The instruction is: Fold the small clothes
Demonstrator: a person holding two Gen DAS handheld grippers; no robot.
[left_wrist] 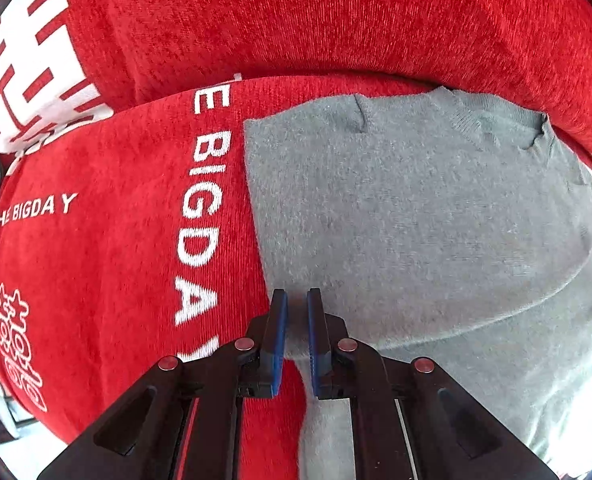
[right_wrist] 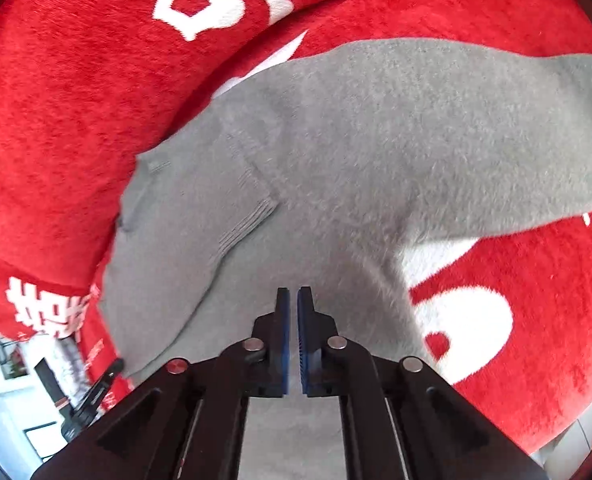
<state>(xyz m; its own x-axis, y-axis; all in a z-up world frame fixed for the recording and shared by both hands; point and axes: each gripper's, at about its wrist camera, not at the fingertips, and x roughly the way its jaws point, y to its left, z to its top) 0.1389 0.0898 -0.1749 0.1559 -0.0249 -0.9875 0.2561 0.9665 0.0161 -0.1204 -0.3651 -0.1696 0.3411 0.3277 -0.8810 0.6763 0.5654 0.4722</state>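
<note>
Left wrist cam: the left gripper [left_wrist: 297,300] hangs over the near-left edge of the grey sweater [left_wrist: 416,208], blue pads nearly together with nothing pinched. The sweater lies flat on the red blanket [left_wrist: 115,260].

Right wrist cam: the right gripper [right_wrist: 293,296] is clenched on nothing above the fuzzy knit, whose sleeve [right_wrist: 496,120] stretches away to the right.
</note>
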